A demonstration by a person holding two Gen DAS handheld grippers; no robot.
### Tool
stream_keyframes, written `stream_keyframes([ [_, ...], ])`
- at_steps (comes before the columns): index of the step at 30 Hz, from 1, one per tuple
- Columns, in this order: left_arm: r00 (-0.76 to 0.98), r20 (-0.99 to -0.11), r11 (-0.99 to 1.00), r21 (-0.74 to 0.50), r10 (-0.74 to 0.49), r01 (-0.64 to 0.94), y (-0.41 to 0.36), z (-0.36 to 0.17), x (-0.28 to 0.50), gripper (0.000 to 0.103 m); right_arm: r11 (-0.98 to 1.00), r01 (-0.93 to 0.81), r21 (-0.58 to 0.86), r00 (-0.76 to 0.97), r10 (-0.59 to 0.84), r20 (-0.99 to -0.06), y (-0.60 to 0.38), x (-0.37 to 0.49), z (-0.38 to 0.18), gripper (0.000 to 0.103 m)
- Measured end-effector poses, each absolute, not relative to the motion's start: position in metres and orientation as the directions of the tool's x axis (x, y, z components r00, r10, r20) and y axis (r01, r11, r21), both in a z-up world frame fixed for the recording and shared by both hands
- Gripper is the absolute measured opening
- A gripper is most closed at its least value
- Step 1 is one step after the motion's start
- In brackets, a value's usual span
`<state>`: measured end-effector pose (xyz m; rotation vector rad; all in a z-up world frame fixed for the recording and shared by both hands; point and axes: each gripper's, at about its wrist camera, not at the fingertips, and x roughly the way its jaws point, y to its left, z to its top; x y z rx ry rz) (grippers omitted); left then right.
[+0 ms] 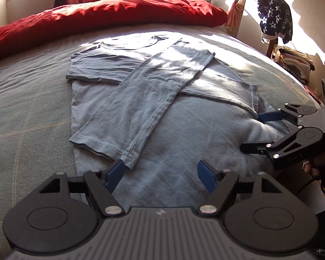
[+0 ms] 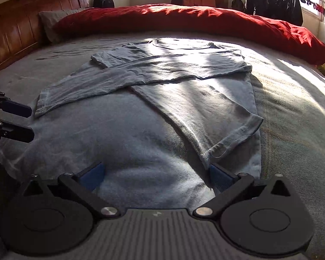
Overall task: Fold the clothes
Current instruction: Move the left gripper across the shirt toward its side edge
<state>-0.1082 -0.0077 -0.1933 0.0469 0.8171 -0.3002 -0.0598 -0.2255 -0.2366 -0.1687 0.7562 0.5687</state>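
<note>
A grey-blue long-sleeved shirt lies flat on the bed, both sleeves folded across its body in an X. My left gripper is open low over the shirt's near hem, its left finger beside a sleeve cuff. In the left wrist view my right gripper is open at the shirt's right edge. The right wrist view shows the same shirt with my right gripper open above the hem, the other sleeve's cuff just ahead of its right finger. My left gripper appears open at the left.
The grey bedspread surrounds the shirt. A red duvet is bunched along the far side. A wooden headboard stands at the left, a star-patterned cloth on a chair and stacked clothes at the right. Dark garments hang by the window.
</note>
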Motion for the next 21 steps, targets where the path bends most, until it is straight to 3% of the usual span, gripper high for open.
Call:
stream_keyframes([
  [4, 0.666, -0.704, 0.953, -0.054, -0.248, 0.298, -0.003, -0.191, -0.079, 0.075, 0.846, -0.532, 0.041, 0.602, 0.412, -0.684, -0.223, -0.062, -0.238, 0.103],
  [8, 0.633, -0.752, 0.971, -0.040, -0.184, 0.234, 0.004, -0.208, -0.056, 0.075, 0.847, -0.531, 0.041, 0.605, 0.412, -0.682, -0.224, -0.062, -0.238, 0.103],
  [13, 0.631, -0.760, 0.964, 0.024, -0.154, 0.264, -0.001, -0.206, -0.085, 0.077, 0.830, -0.557, 0.023, 0.597, 0.420, -0.684, -0.229, -0.070, -0.234, 0.103],
  [21, 0.618, -0.730, 0.912, -0.021, -0.294, 0.409, -0.035, -0.203, -0.128, 0.082, 0.854, -0.520, 0.010, 0.637, 0.395, -0.661, -0.241, -0.079, -0.226, 0.103],
])
